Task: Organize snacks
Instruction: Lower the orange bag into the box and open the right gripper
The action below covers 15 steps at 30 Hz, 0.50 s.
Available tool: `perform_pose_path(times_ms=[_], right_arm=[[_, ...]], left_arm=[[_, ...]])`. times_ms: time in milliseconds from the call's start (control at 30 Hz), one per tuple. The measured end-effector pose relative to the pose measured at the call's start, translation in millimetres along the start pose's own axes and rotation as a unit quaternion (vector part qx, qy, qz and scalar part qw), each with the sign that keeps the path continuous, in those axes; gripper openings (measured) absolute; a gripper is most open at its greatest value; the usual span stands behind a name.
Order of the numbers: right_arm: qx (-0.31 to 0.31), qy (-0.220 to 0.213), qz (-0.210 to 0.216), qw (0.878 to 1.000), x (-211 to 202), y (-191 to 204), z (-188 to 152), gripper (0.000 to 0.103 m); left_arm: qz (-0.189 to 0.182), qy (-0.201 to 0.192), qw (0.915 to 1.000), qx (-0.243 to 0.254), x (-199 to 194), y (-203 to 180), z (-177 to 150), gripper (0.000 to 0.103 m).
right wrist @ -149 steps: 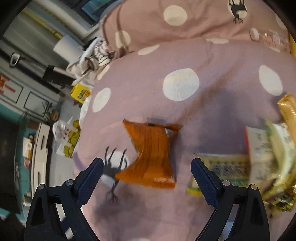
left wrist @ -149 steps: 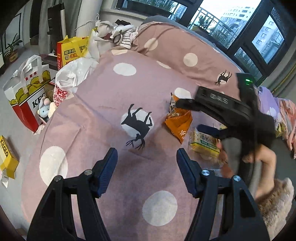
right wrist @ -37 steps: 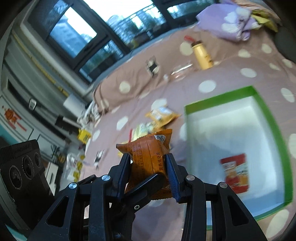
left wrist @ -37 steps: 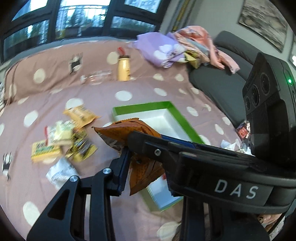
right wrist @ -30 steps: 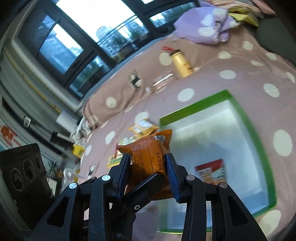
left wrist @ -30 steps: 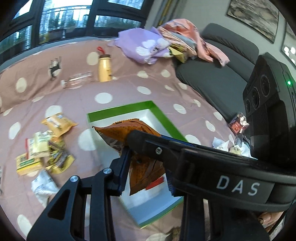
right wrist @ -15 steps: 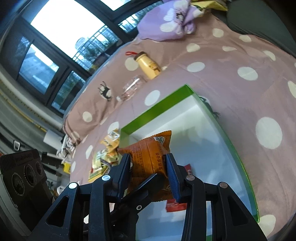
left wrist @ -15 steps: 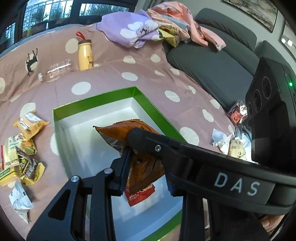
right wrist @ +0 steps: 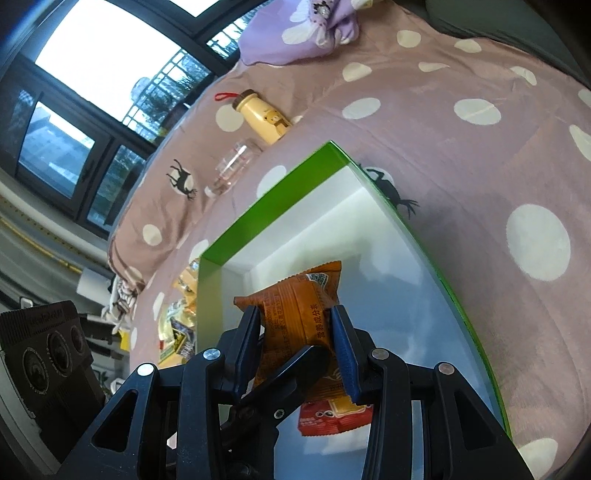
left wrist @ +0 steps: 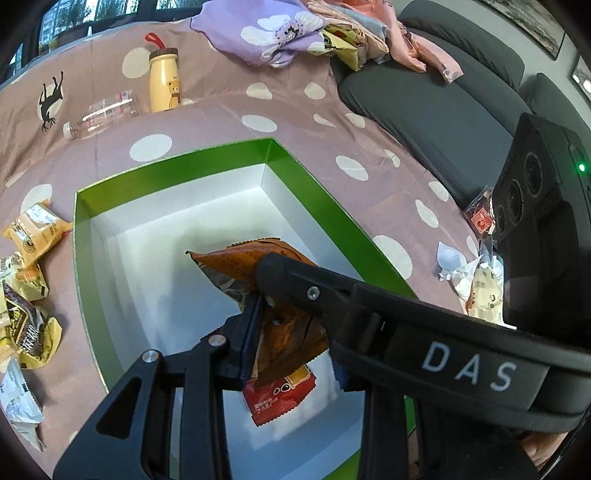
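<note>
Both tongs are squeezed on the same orange snack bag (right wrist: 301, 325). The right tongs (right wrist: 297, 345) pinch it from both sides, with a blue pad pressed on each side. The left tongs (left wrist: 291, 332) grip the bag too. One of its fingers (left wrist: 249, 332) presses on the bag's left side, and the arm of the right tongs crosses in front of the rest.

The orange bag hangs in the air over a box (left wrist: 317, 206) that is green outside and white inside. A red snack pack (left wrist: 280, 395) lies flat on the box floor, right under the orange bag.

The box sits on a pink blanket (left wrist: 207, 122) with white dots. To the left of the box more snack packs (left wrist: 31, 232) lie in a loose bunch on the blanket. Past the box, a yellow bottle (left wrist: 164, 83) with a bear on it stands up, and a clear bottle (left wrist: 105, 114) lies on its side next to it. A purple cloth with flowers (left wrist: 273, 35) is piled farther back. A dark grey sofa (left wrist: 436, 107) is off to the right.
</note>
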State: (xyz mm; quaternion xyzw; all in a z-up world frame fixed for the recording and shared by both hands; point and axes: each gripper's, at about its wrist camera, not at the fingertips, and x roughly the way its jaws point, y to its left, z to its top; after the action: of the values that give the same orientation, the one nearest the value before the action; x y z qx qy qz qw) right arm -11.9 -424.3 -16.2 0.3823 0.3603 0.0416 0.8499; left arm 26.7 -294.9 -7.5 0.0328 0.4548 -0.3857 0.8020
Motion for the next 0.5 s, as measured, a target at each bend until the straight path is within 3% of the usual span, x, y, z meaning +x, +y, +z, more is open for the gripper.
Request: perform_pose_path(times_ms=[500], right_arm=[[0.014, 0.016, -0.016, 1.0, 10.8, -10.9, -2.2, 0.043]], left_arm=[[-0.003, 0.016, 0.9998, -0.015, 14.3, 4.9, -4.3, 0.032]])
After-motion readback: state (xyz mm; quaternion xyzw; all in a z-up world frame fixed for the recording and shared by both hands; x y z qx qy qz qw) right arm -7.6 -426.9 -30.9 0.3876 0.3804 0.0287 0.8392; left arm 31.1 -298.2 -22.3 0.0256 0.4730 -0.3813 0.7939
